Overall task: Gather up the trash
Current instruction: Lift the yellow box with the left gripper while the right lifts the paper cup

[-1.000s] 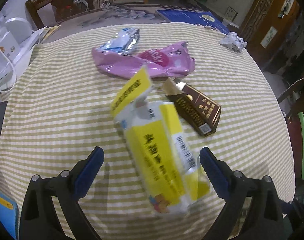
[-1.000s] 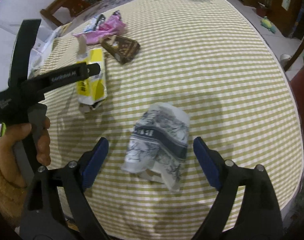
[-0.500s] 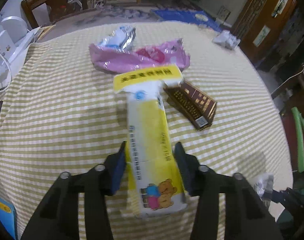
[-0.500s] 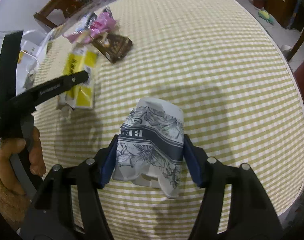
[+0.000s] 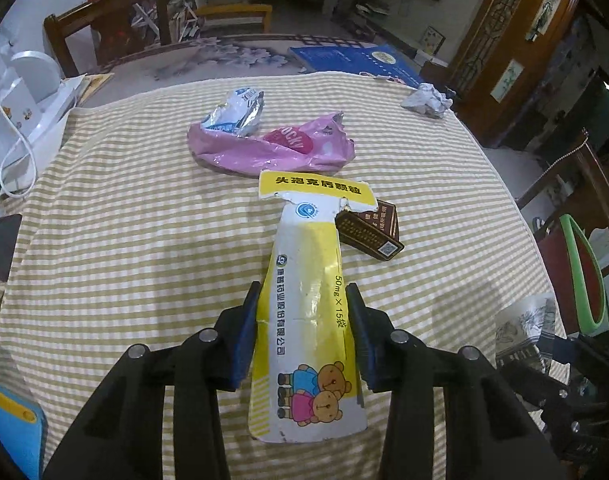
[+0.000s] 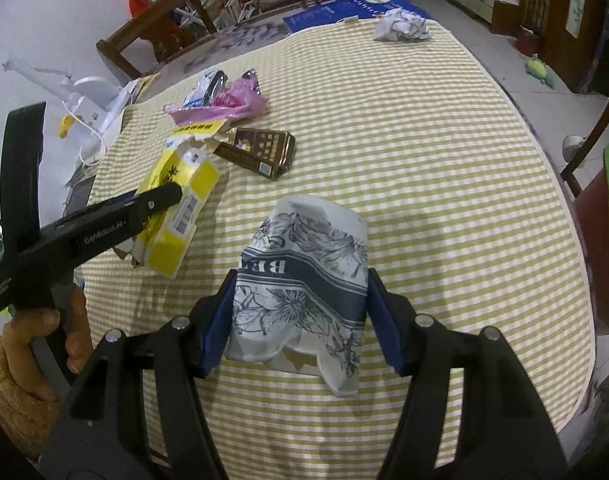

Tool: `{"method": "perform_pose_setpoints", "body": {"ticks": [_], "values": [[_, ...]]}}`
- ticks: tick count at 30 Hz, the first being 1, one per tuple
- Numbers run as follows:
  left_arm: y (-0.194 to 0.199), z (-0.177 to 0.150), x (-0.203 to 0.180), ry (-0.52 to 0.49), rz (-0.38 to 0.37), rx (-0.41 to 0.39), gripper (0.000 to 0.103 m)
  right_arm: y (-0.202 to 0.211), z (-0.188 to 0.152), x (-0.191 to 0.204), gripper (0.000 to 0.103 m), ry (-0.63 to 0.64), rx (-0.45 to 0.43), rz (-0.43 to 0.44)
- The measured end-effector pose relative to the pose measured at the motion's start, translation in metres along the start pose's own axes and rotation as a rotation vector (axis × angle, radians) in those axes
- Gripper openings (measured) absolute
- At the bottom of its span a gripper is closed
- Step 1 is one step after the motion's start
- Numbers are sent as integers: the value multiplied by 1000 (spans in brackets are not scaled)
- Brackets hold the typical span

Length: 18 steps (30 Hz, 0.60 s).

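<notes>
**Both claws now clamped on trash**

A second ago both of my claws stood wide apart around their targets; now each has closed. My left claw is clamped on the yellow medicine box, its blue pads pressing the flattened carton's two long sides, with the torn flap pointing toward the far side of the desk. From the right wrist view the box looks tipped up off the striped cloth at its far end, so I judge it is starting to lift, though I cannot tell whether its near end is clear. My right claw is clamped on the crushed floral paper cup, which sits near the desk's near edge, squeezed between the pads.

That gives me two pieces secured at once. Left on the desk are the brown carton, just right of the yellow box's flap and close enough that it may get nudged as I lift; the pink wrapper beyond it; the silver foil packet touching the wrapper's far-left end; and a crumpled paper ball far right, well apart from the rest.

I see no bin in either view, so my next move is to raise both items and find where to drop them. The cup is soft, so I should not squeeze harder.
</notes>
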State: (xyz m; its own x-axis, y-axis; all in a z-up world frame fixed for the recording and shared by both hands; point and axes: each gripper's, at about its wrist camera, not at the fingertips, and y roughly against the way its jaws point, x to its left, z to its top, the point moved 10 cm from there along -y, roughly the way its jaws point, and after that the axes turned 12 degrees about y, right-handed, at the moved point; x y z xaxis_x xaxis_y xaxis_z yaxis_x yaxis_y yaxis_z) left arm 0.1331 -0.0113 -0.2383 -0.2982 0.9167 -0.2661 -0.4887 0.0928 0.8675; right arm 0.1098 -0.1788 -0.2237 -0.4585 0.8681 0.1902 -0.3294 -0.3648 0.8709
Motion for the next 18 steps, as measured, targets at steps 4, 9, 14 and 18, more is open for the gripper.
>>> {"method": "perform_pose_setpoints", "body": {"ticks": [4,9,14,18], "values": [[11,3,-10,-10,-10,-23,38,12,2,-5,60,-5,-34,-16],[28,9,-30,-33,-32,-70,38,35,12,-13,60,9,-102,-51],[44,18,-52,-50,-45,-118,38,57,20,-24,60,25,-158,-73],[56,23,-73,-66,-45,-163,38,69,25,-40,60,25,-190,-86]]}}
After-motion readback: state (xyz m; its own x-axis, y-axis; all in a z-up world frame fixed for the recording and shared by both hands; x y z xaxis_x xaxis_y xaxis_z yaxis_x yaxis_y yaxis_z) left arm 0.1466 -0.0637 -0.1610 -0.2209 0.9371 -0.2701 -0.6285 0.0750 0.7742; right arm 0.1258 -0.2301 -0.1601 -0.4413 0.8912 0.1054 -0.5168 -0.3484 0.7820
